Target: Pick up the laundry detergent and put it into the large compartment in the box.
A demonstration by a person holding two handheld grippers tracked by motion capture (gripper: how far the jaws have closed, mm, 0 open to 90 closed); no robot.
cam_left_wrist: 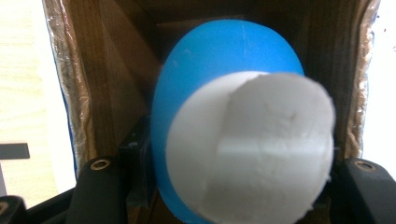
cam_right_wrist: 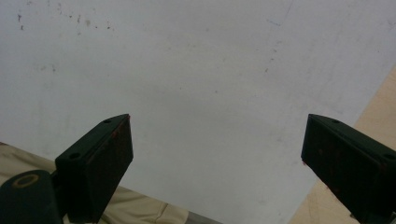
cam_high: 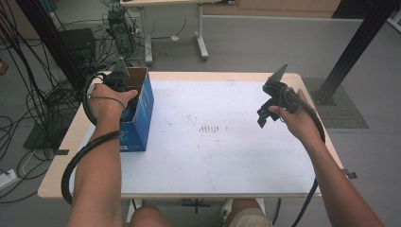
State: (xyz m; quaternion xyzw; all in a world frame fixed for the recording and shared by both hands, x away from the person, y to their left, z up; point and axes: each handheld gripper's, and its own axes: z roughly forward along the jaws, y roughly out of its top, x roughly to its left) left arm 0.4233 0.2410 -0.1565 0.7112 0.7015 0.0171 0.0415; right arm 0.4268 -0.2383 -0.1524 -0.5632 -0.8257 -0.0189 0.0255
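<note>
The left claw [cam_left_wrist: 224, 186] grips a blue-and-white egg-shaped toy [cam_left_wrist: 233, 126] inside the open cardboard box [cam_high: 139, 111] at the bench's [cam_high: 213, 156] left edge — lifting out or setting down, unclear. The right claw [cam_right_wrist: 217, 154] hangs open, empty, over the bench.

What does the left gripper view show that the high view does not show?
Left gripper view: a blue and white rounded object clamped in the left tool, against brown inner walls. High view: the right tool open above the white tabletop, and both forearms. Both views: the cardboard box, into which the left tool reaches.
</note>
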